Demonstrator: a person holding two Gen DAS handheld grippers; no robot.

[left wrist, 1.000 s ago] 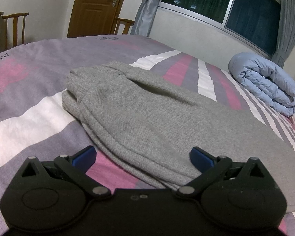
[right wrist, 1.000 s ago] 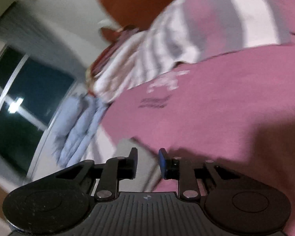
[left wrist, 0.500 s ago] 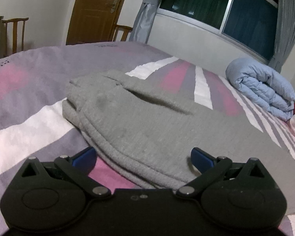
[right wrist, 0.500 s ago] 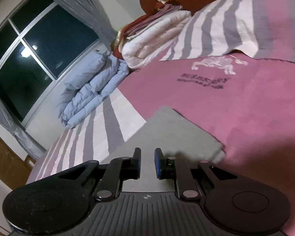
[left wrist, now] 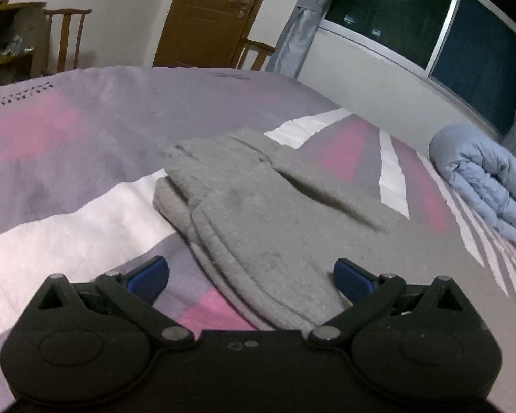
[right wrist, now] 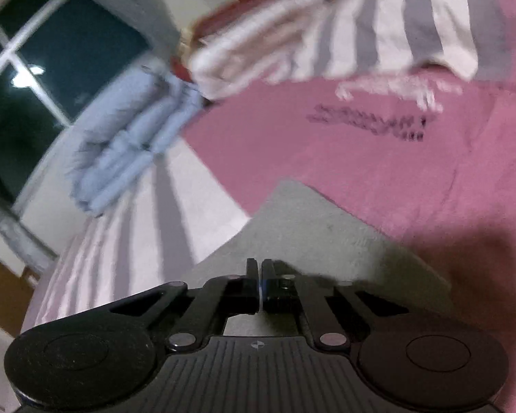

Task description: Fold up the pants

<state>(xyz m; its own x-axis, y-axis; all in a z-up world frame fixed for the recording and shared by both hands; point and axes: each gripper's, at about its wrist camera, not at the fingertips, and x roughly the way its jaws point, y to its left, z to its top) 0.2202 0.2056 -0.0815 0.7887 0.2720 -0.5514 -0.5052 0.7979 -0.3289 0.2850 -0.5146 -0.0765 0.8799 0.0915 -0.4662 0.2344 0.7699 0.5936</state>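
Observation:
Grey knit pants lie flat on the striped bedspread, waistband end bunched toward the far left. My left gripper is open, its blue pads wide apart, low over the near edge of the pants. In the right wrist view a corner of the grey pants lies on the pink part of the bedspread. My right gripper is shut just above that cloth; nothing shows between the jaws. The view is blurred.
A rolled light-blue duvet lies at the bed's far right, also in the right wrist view, next to folded striped bedding. A door, wooden chairs and a dark window stand beyond the bed.
My right gripper closed from a narrow gap to shut and the view swung. My left gripper stayed open and drew back slightly from the pants.

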